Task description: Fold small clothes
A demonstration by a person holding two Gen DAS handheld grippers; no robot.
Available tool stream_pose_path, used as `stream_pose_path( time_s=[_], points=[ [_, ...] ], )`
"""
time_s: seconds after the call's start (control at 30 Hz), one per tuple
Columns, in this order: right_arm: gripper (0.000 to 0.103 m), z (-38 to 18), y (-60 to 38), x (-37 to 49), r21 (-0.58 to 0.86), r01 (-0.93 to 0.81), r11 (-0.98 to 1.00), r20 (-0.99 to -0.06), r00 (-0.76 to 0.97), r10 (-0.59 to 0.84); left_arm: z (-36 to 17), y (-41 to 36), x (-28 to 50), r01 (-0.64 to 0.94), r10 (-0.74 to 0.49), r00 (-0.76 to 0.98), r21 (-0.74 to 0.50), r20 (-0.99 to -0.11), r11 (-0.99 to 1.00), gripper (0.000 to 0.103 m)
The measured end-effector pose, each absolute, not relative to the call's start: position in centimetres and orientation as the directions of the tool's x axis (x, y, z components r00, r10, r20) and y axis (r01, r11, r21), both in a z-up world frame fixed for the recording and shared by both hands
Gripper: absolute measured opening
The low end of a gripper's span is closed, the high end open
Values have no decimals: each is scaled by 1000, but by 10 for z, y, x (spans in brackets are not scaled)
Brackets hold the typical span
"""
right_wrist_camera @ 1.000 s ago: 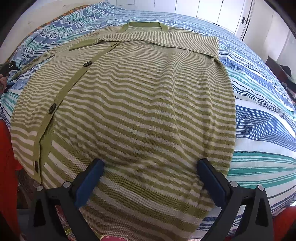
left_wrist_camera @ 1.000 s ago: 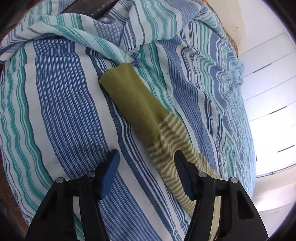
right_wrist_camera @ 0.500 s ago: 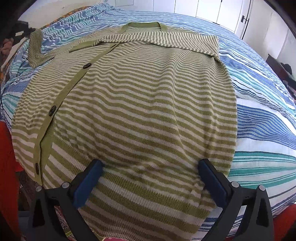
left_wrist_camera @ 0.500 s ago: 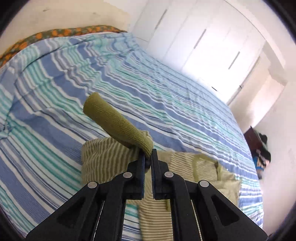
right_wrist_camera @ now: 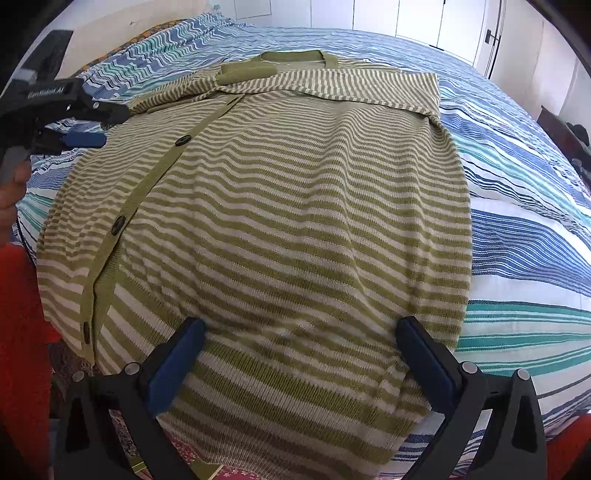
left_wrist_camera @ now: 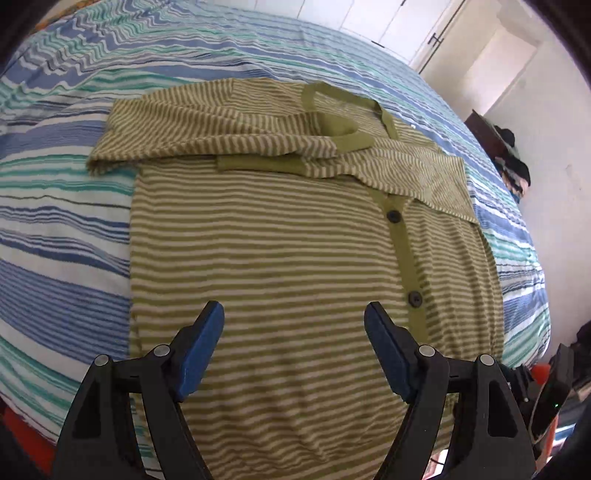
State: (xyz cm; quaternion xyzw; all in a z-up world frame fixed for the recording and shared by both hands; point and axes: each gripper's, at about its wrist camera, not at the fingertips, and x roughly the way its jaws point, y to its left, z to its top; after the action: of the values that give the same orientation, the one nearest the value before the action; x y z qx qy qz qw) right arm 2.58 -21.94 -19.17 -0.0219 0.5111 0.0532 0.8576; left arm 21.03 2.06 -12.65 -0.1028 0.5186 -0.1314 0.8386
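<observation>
A green-and-cream striped cardigan [left_wrist_camera: 280, 251] lies buttoned side up on the bed. Both sleeves are folded across its chest, and the green cuff [left_wrist_camera: 347, 142] of one rests near the neckline. My left gripper [left_wrist_camera: 293, 332] hovers over the lower body of the cardigan; its jaws are opening and nothing is between them. In the right wrist view the cardigan [right_wrist_camera: 295, 206] fills the middle, and the left gripper [right_wrist_camera: 110, 125] shows at the far left beside its edge. My right gripper [right_wrist_camera: 299, 343] stands wide open above the hem, with fabric below it but not pinched.
The bed carries a blue, teal and white striped cover [left_wrist_camera: 62, 236]. White wardrobe doors [right_wrist_camera: 406, 18] stand behind it. Dark furniture with clothes [left_wrist_camera: 509, 162] sits at the right. Something red [right_wrist_camera: 22, 332] lies along the bed's near edge.
The left gripper shut on the green-cuffed sleeve, carried it over onto the chest, let go, and now hangs open over the cardigan's body. The right gripper has not moved.
</observation>
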Motion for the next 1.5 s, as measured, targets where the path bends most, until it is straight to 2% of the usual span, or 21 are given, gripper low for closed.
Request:
stream_pose_path(
  time_s=[0.13,0.27,0.4,0.43,0.5,0.67,0.73,0.8,0.83,0.9,0.93,0.97,1.07,1.1,1.13,1.2,1.23,1.3,1.4,1.43,1.5],
  points=[
    [100,-158,-224,26,103,-107,989,-886,442,140,-132,102,212,-86,-165,518,-243,-839,966,81],
    [99,-96,-218,46,319,-128,939,-792,508,338,-155,153,225,-212,-32,578,-187,-816,959,81],
    [99,-62,-217,125,557,-107,824,-668,532,520,-180,157,227,-234,0,578,-166,-816,958,82],
    [99,-63,-217,149,597,-76,798,-653,532,539,-178,152,229,-222,0,582,-159,-813,962,89],
    [98,-79,-219,203,659,11,752,-649,513,562,-178,145,231,-182,-15,588,-151,-809,972,95],
    [68,-147,-197,309,678,278,681,-726,399,560,-184,138,235,-137,21,582,-72,-813,988,97],
    [62,-166,-183,329,669,360,650,-742,373,557,-185,137,234,-131,24,584,-64,-811,989,98],
    [62,-177,-168,345,668,378,641,-744,374,554,-185,138,234,-129,24,584,-64,-811,990,98],
    [57,-181,-161,353,646,376,664,-762,360,538,-185,138,233,-128,23,584,-64,-812,990,98],
    [21,-188,-151,362,565,365,740,-823,310,476,-185,139,233,-127,21,583,-65,-812,990,98],
    [11,-185,-151,362,532,351,770,-842,312,440,-184,139,233,-125,19,583,-67,-812,990,98],
    [11,-176,-153,360,543,313,779,-829,349,438,-184,139,233,-122,16,583,-68,-813,990,98],
    [11,-135,-159,333,632,63,773,-694,490,527,-184,140,233,-112,5,581,-74,-814,991,98],
    [11,-127,-162,320,627,4,779,-676,501,540,-184,140,233,-108,2,581,-75,-814,991,99],
    [13,-126,-167,307,606,-26,795,-683,494,537,-184,139,233,-105,1,580,-74,-815,992,99],
    [28,-144,-177,292,545,-8,839,-757,427,496,-185,138,234,-102,4,580,-68,-815,992,99],
    [38,-158,-184,289,506,10,863,-801,378,465,-185,138,234,-102,6,580,-65,-814,993,99],
    [39,-178,-202,281,458,43,888,-843,339,418,-185,137,233,-102,10,583,-60,-813,993,99],
    [39,-176,-221,271,454,21,891,-833,366,416,-185,136,232,-100,16,584,-53,-812,994,100],
    [41,-170,-221,272,427,-7,904,-837,374,398,-186,136,233,-99,17,583,-50,-812,994,101],
    [53,-159,-218,277,372,-81,925,-845,382,374,-188,134,235,-97,22,581,-41,-814,994,102]
  ],
)
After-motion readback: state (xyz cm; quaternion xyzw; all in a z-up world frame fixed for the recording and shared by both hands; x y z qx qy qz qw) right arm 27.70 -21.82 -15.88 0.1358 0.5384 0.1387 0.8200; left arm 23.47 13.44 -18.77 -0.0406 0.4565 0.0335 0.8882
